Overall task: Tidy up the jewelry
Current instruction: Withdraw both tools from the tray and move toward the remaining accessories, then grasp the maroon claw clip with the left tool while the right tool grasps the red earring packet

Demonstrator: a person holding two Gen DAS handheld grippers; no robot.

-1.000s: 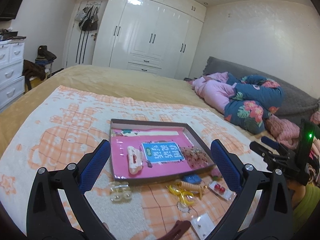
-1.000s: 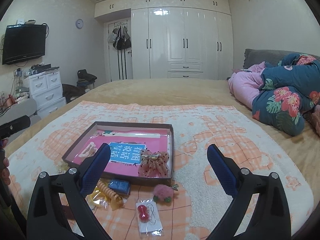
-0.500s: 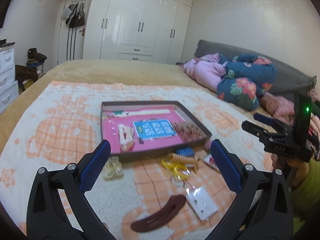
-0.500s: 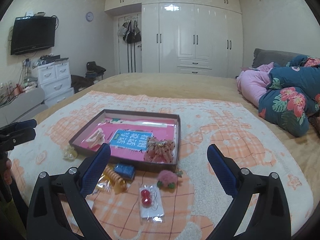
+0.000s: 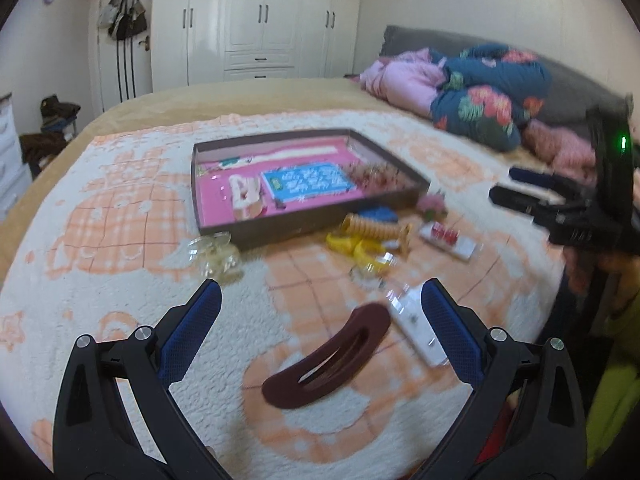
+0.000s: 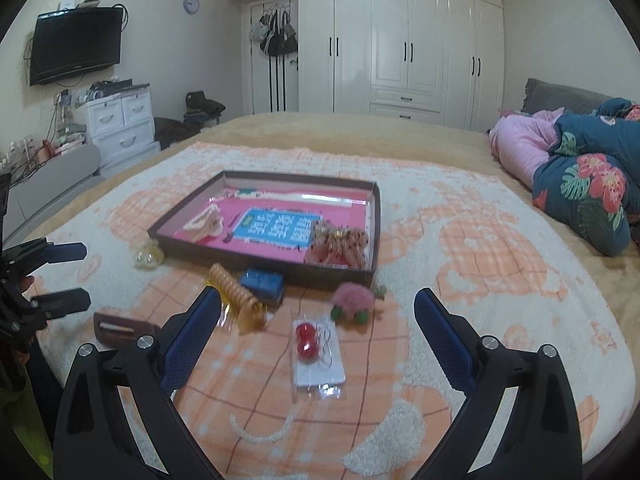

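Note:
A brown tray with a pink floor lies on the blanket; it also shows in the right wrist view. It holds a cream hair clip and a dotted bow. Loose pieces lie in front of it: a maroon hair clip, a clear clip, an amber spiral clip, yellow clips, a packet with red beads, a pink pompom and a blue piece. My left gripper is open just above the maroon clip. My right gripper is open over the bead packet.
The orange and white blanket covers a wide bed. Folded floral and pink quilts lie at the right. A white card packet lies by the maroon clip. White wardrobes and a drawer unit stand beyond the bed.
My left gripper has pulled back and tilted down, so the maroon clip now sits between its fingers. My right gripper has drifted closer and lower toward the bead packet. Both stay open.

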